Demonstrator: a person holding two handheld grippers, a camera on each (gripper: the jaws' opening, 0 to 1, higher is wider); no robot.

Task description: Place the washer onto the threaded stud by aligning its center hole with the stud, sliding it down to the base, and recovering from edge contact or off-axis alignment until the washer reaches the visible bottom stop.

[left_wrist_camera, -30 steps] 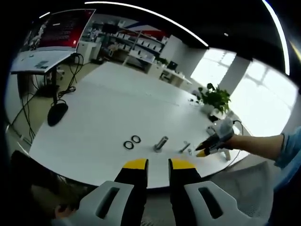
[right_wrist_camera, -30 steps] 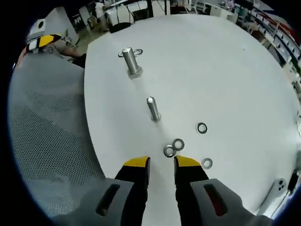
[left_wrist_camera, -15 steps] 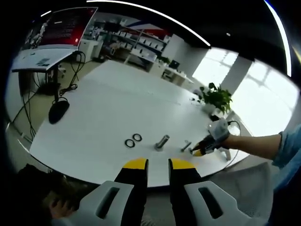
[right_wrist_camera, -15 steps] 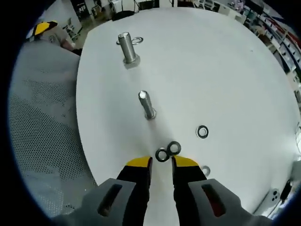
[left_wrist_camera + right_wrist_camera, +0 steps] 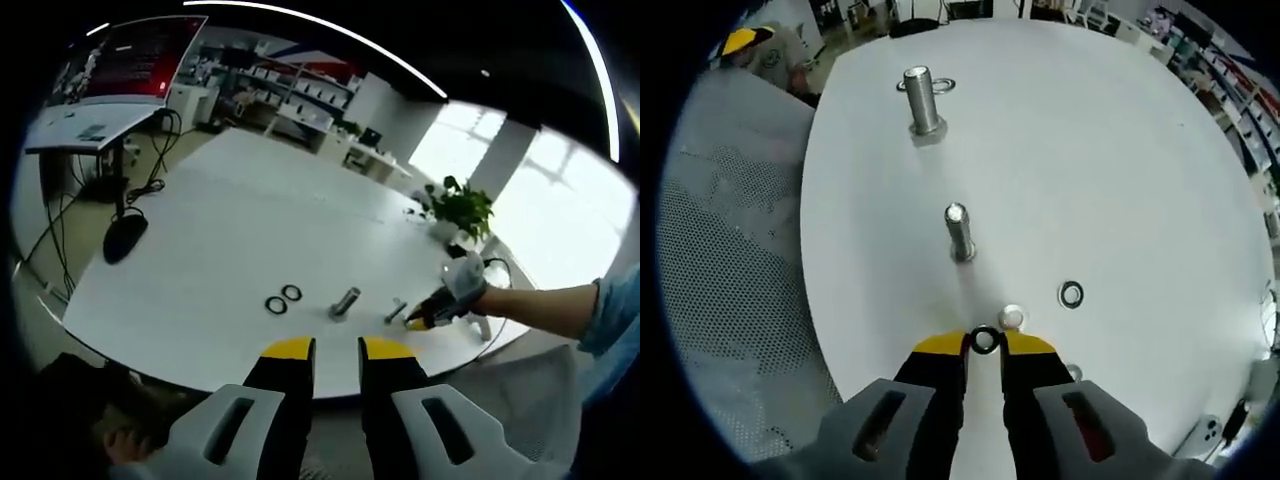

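Observation:
In the right gripper view, a dark steel washer (image 5: 984, 340) sits between my right gripper's (image 5: 984, 346) yellow tips, and the jaws press on both its sides at the table surface. A second washer (image 5: 1011, 318) lies just beyond it. The small threaded stud (image 5: 960, 232) stands upright further ahead, and the larger stud (image 5: 923, 100) stands beyond that. In the left gripper view, my left gripper (image 5: 337, 348) hangs open off the table's near edge with nothing in it. Ahead of it are the large stud (image 5: 343, 302), the small stud (image 5: 395, 311) and the right gripper (image 5: 425, 320), held by a gloved hand.
Another washer (image 5: 1071, 294) lies to the right of the small stud. Two washers (image 5: 282, 298) lie left of the large stud. The round white table (image 5: 1120, 150) has open room on its far side. A potted plant (image 5: 458, 208) stands at the table's back edge. A mesh chair (image 5: 730, 260) is off the table's left edge.
My right gripper has moved forward over the pair of washers and its jaws have narrowed onto one. The left gripper view has hardly shifted.

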